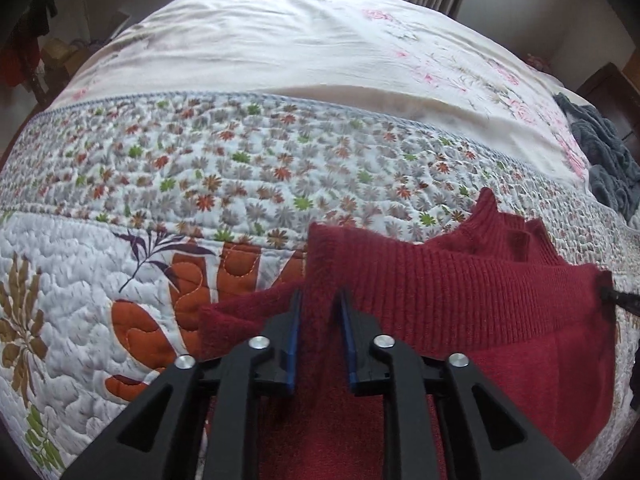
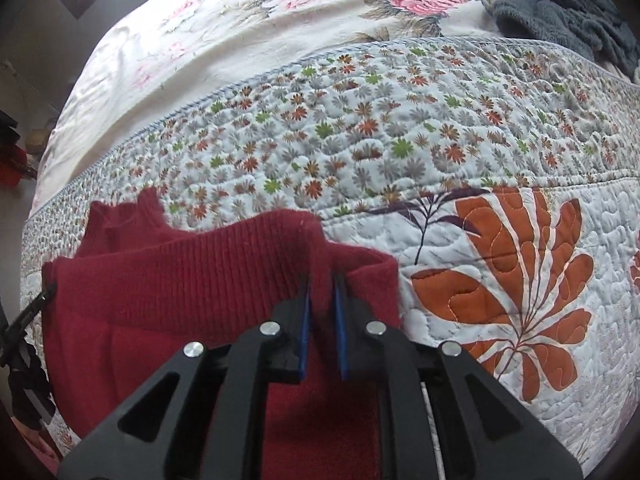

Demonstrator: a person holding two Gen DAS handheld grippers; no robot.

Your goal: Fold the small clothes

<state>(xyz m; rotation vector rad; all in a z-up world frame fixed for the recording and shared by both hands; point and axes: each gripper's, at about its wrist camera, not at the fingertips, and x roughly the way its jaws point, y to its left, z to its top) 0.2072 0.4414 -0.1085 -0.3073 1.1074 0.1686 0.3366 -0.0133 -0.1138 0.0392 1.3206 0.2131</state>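
Note:
A dark red knitted sweater point(image 1: 460, 292) lies on a quilted bedspread point(image 1: 120, 184), its ribbed hem lifted and stretched between both grippers. In the left wrist view my left gripper point(image 1: 320, 300) is shut on the hem's left corner, red fabric pinched between the blue pads. The other gripper's black tip point(image 1: 618, 300) shows at the right edge, holding the far corner. In the right wrist view my right gripper point(image 2: 322, 282) is shut on the sweater point(image 2: 180, 280) at the hem's right corner. The collar point(image 2: 148, 204) pokes up behind the raised hem.
A cream floral sheet point(image 1: 300, 52) covers the far half of the bed. A grey fluffy blanket point(image 2: 560, 4) is bunched at the far right. The quilt point(image 2: 500, 240) with orange leaf prints spreads to the right of the sweater. Dark furniture point(image 1: 608, 92) stands beyond the bed.

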